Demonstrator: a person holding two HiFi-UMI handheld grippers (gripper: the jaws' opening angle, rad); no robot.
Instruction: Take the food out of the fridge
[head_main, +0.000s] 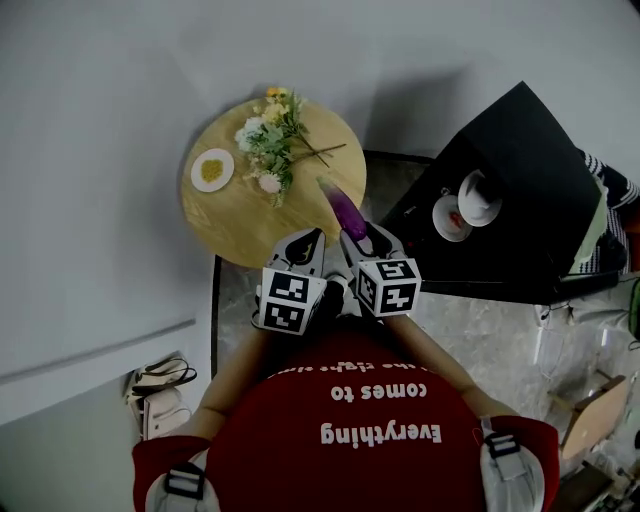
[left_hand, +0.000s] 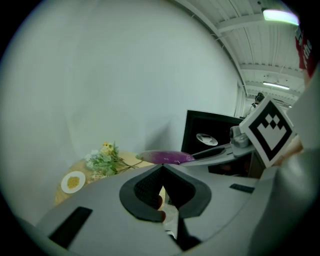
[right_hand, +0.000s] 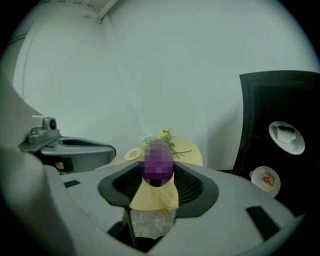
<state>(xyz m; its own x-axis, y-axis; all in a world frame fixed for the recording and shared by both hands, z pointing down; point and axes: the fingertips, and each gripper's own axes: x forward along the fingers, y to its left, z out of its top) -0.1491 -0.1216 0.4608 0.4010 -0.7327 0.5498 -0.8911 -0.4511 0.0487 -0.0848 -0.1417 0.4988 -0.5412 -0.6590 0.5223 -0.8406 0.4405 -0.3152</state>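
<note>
Right claw (head_main: 352, 238) clamping on purple eggplant (head_main: 340, 207) — eggplant sticking forward from jaws, hanging in air outside fridge (head_main: 520, 190), tip pointing toward round table (head_main: 235, 225). Left claw (left_hand: 161, 167) riding just beside right one — jaws pressing together, gripping nothing. Flowers (head_main: 272, 145) and small plate (head_main: 212, 169) of yellow food lying on table. Fridge standing open at right, two white dishes (head_main: 452, 216) sitting inside.

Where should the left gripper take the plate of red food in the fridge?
Take the plate by its near rim, likely coming level through the fridge front: it is shallow, so only the thin edge fits between jaws. The left gripper is shut; open it first.
</note>
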